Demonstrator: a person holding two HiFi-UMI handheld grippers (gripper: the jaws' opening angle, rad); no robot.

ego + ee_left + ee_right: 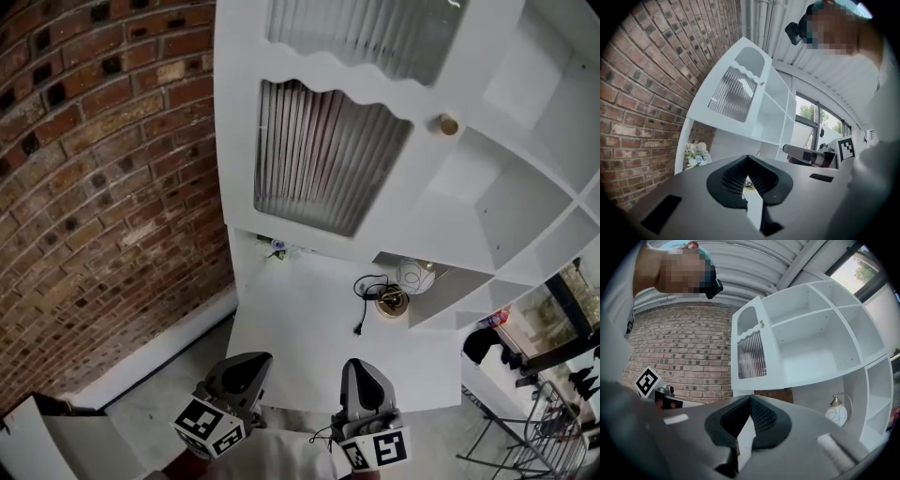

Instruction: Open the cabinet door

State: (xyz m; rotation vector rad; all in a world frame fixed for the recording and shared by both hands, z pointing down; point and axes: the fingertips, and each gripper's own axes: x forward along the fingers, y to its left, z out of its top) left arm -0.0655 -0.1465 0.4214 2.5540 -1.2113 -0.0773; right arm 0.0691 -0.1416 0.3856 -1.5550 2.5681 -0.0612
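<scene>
The left gripper (246,364) and right gripper (362,369) kept empty jaws pressed together, so an unspread reach risked only bumping the door knob (448,124).

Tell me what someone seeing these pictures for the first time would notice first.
A white cabinet door with ribbed glass and a brass knob dominates the middle of the head view, swung open off bare white compartments at its right. A red brick wall fills the left side. At the bottom edge the left gripper and right gripper hang short of the cabinet, jaws together and empty.
</scene>
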